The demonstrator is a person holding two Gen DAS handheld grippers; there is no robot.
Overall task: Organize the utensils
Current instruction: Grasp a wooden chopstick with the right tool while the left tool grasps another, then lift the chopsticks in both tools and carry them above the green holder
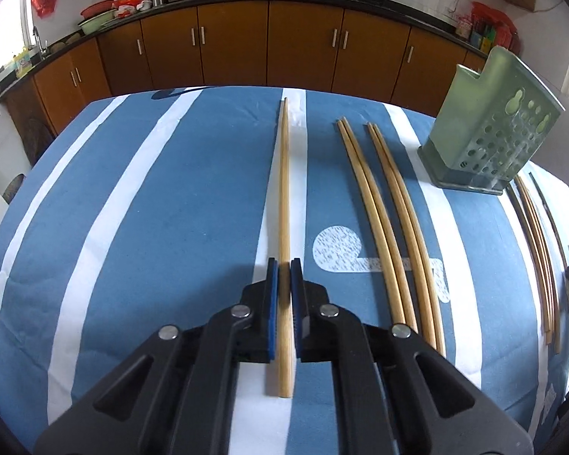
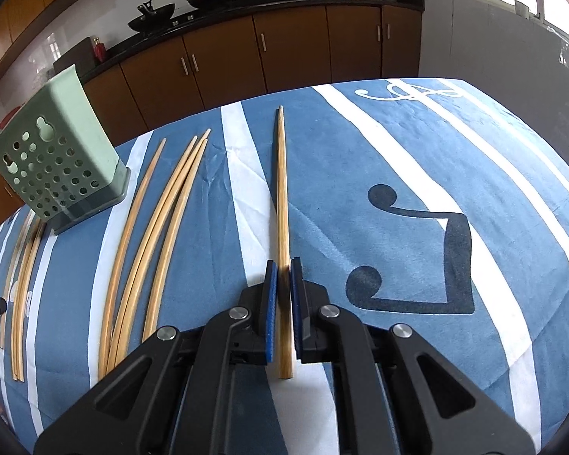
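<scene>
Jaws: left gripper (image 1: 283,265) clamps one chopstick (image 1: 284,174), right gripper (image 2: 283,265) clamps another chopstick (image 2: 282,189) | green holder (image 1: 489,129) looks empty | loose chopsticks (image 1: 383,220) on cloth | progress: early, most left

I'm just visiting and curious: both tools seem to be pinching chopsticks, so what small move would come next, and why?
Probably lift them and carry them toward the green holder. The left tool is shut on a chopstick, the right tool on another chopstick, and the holder looks empty while more chopsticks lie on the cloth.
</scene>
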